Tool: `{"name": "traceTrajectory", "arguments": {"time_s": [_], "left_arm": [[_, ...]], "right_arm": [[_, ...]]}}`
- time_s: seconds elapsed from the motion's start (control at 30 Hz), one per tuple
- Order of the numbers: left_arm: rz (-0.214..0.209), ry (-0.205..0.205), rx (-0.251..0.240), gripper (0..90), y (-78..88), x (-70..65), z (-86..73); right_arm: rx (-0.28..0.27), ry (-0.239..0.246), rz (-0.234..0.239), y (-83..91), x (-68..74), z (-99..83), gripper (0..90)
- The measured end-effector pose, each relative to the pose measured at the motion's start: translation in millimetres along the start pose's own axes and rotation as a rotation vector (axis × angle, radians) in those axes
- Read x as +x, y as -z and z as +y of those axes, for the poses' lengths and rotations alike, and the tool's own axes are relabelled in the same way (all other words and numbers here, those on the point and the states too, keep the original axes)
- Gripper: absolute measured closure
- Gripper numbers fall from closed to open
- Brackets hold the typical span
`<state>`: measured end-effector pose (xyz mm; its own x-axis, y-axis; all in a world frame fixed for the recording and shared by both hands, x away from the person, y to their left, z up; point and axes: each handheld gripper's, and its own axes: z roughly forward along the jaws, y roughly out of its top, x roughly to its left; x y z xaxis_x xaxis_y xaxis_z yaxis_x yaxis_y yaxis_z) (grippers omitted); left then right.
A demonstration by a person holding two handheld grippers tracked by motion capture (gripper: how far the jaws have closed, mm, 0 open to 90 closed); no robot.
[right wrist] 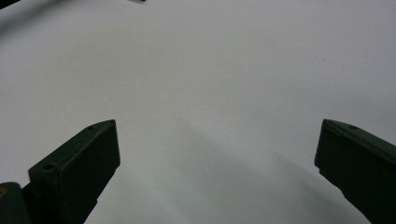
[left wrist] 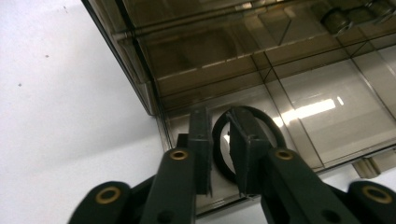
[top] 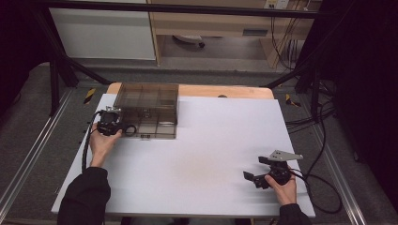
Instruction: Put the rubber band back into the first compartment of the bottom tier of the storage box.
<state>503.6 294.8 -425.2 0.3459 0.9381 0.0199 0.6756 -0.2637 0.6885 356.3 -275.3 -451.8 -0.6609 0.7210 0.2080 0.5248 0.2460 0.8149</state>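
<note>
Grey floor (top: pixel 28 136), wooden cabinet (top: pixel 211 21), black frame (top: pixel 56 79).

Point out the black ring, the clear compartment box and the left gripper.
black ring (left wrist: pixel 219 140), left gripper view, on its left arc between the jaws.
clear compartment box (top: pixel 123 91), high view, on its far left rim.
left gripper (left wrist: pixel 220 154), left gripper view, midway between its fingertips.

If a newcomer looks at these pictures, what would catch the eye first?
First the smoky clear compartment box at the far left of the white table. Next, the left gripper at its near left corner, with a black ring between its jaws. The right gripper rests wide open at the near right.
</note>
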Motion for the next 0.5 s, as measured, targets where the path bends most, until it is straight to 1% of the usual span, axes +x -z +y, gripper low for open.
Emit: {"name": "traceTrajectory", "arguments": {"time_s": [0.03, 0.17, 0.2, 0.23, 0.37, 0.5], "left_arm": [[-0.003, 0.000, -0.004, 76.5, 1.6, 0.1, 0.3], [-0.009, -0.011, -0.024, 71.7, 7.0, -0.3, 1.6], [-0.007, -0.011, -0.026, 68.9, 8.1, -0.2, 1.7], [-0.007, -0.010, -0.028, 68.9, 8.9, 0.1, 1.7], [-0.003, -0.009, -0.038, 61.9, 14.3, 0.4, 2.1], [-0.014, -0.014, -0.061, 56.5, 22.3, -0.2, 3.3]], "right_arm": [[0.000, 0.000, 0.000, 0.0, 0.0, 0.0, 0.7], [0.001, -0.001, 0.000, -0.2, 0.1, 0.1, 0.7], [0.000, 0.001, 0.000, -0.2, 0.1, 0.0, 0.7], [0.000, 0.001, 0.000, -0.2, 0.1, 0.0, 0.7], [-0.003, 0.000, 0.000, 0.2, 0.1, 0.0, 0.7], [-0.001, 0.001, 0.001, 0.1, 0.0, 0.0, 0.7]]}}
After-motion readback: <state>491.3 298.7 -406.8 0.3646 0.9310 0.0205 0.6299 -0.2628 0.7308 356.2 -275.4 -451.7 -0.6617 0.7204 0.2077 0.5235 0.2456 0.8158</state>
